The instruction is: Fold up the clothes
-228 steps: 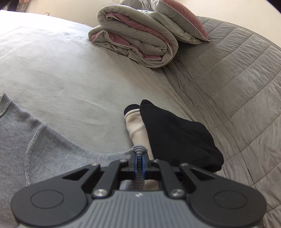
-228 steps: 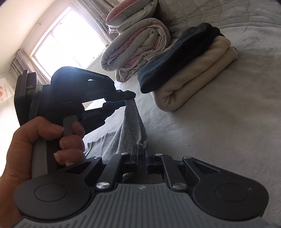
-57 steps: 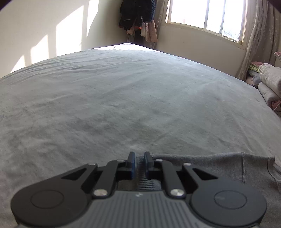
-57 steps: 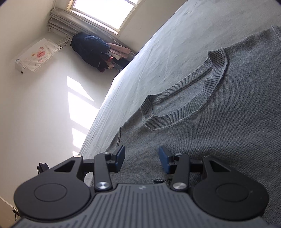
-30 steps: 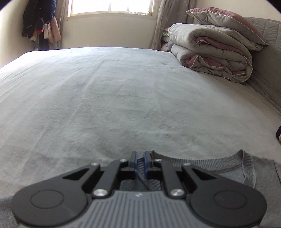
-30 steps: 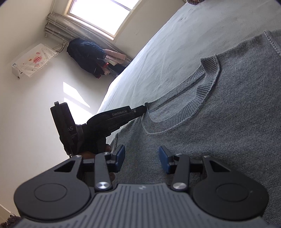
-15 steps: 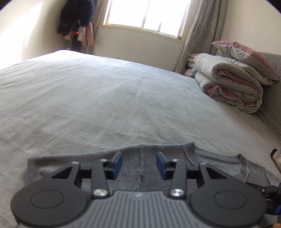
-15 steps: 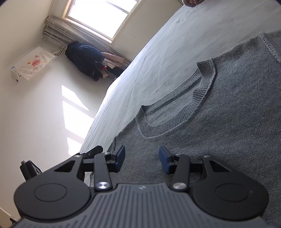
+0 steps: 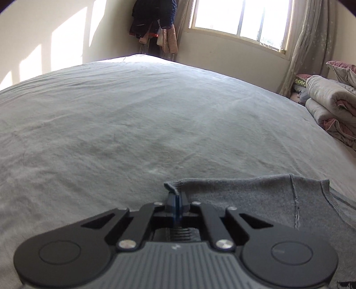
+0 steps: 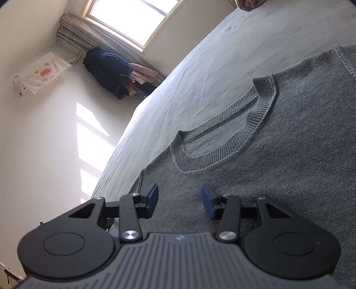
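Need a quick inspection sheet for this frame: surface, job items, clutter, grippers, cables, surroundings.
Surface: grey bed sheet, lightly wrinkled.
Job's things: grey knit sweater lying flat, ribbed neckline up.
Clutter: folded quilts at the bed's far right.
Grippers: left gripper shut on a sweater edge; right gripper open, above the sweater, empty.
Cables: nothing seen.
Surroundings: window, curtain, hanging dark coat, wall air conditioner.

One grey sweater, one bed, two grippers, one folded quilt, one window.
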{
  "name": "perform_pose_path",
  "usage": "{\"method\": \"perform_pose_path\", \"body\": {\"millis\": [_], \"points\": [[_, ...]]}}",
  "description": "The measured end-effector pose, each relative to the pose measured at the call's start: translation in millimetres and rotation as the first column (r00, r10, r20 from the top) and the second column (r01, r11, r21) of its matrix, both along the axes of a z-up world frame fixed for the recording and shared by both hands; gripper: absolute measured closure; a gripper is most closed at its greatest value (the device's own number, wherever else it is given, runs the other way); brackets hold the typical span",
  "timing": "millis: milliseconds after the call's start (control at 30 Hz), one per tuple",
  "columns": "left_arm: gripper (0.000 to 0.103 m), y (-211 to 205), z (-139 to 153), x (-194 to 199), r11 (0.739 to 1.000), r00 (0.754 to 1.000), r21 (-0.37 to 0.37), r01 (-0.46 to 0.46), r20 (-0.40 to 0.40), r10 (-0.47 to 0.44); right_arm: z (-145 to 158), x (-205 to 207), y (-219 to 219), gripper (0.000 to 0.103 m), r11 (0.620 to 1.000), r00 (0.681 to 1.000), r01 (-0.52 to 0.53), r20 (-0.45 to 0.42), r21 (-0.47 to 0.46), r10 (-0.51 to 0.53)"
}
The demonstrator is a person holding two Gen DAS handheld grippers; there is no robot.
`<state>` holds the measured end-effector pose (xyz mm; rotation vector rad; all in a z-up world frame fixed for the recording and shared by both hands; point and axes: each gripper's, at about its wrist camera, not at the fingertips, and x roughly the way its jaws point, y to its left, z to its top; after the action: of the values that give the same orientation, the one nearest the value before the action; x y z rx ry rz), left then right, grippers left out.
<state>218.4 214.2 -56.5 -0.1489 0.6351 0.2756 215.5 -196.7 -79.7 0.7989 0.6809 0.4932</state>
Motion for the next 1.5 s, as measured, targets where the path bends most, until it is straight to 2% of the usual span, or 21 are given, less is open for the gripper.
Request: {"method": "perform_pose_path", "body": {"millis": [67,133,200,233,367,433,533,600,700,800,900,1067,1200,1300,1467,1500], "points": [[0.097,-6,-1,5,0.995,0.999,0.094,-0.033,-0.017,0.035,0,0,0,0.055,1.0,1.0,0.0,0.0,0.001,0.0],[0.094,-5,3,4,0.995,0.998,0.085,-0.058,-0.011,0.059,0,1,0,0.055,1.0,1.0,0.0,0.0,0.003,0.0],[0.083,-10,7,-4,0.998,0.999,0.046,-0.037,0.008,0.036,0,1,0,0.055,1.0,1.0,0.0,0.0,0.005,0.0],[0.081,-13,9,-10,1.0,1.0,0.02,-0.015,0.02,0.014,0,1,0,0.055,1.0,1.0,0.0,0.001,0.003,0.0],[0.079,-28,17,-34,0.995,0.996,-0.077,0.071,0.068,-0.066,1,1,3,0.055,1.0,1.0,-0.001,0.018,-0.031,0.002],[0.076,-39,15,-48,0.991,0.996,-0.11,0.078,0.044,-0.074,1,-1,9,0.056,0.997,0.999,-0.004,0.048,-0.078,0.008],[0.07,-47,15,-76,0.977,0.998,-0.202,0.064,0.034,-0.058,1,-5,15,0.055,0.993,0.997,0.003,0.08,-0.119,0.007],[0.056,-49,20,-96,0.967,0.997,-0.244,0.069,0.05,-0.059,4,-11,16,0.055,0.988,0.997,0.025,0.078,-0.151,-0.013],[0.044,-51,24,-119,0.963,0.996,-0.257,0.085,0.043,-0.077,13,-25,19,0.054,0.968,0.997,0.052,0.069,-0.246,-0.036],[0.043,-52,20,-143,0.951,0.996,-0.296,0.088,0.009,-0.089,27,-57,31,0.051,0.897,0.996,0.046,0.085,-0.44,-0.01],[0.043,-54,10,-169,0.933,0.995,-0.351,0.081,-0.025,-0.096,35,-97,38,0.049,0.822,0.997,0.023,0.068,-0.569,0.019],[0.043,-59,1,-214,0.928,0.991,-0.351,0.128,0.017,-0.131,43,-167,38,0.042,0.723,0.998,-0.013,0.03,-0.691,0.046],[0.039,-57,4,-232,0.907,0.986,-0.389,0.16,0.013,-0.168,38,-212,37,0.04,0.649,0.998,-0.034,0.015,-0.76,0.069],[0.039,-44,2,-244,0.875,0.98,-0.451,0.176,0.001,-0.197,38,-236,33,0.038,0.625,0.997,-0.039,0.009,-0.78,0.074],[0.039,-17,-2,-265,0.805,0.971,-0.563,0.186,-0.02,-0.238,40,-280,24,0.033,0.585,0.995,-0.057,0.005,-0.809,0.104],[0.04,-11,-3,-269,0.79,0.969,-0.584,0.186,-0.024,-0.246,39,-287,18,0.031,0.593,0.995,-0.062,-0.007,-0.803,0.096]]}}
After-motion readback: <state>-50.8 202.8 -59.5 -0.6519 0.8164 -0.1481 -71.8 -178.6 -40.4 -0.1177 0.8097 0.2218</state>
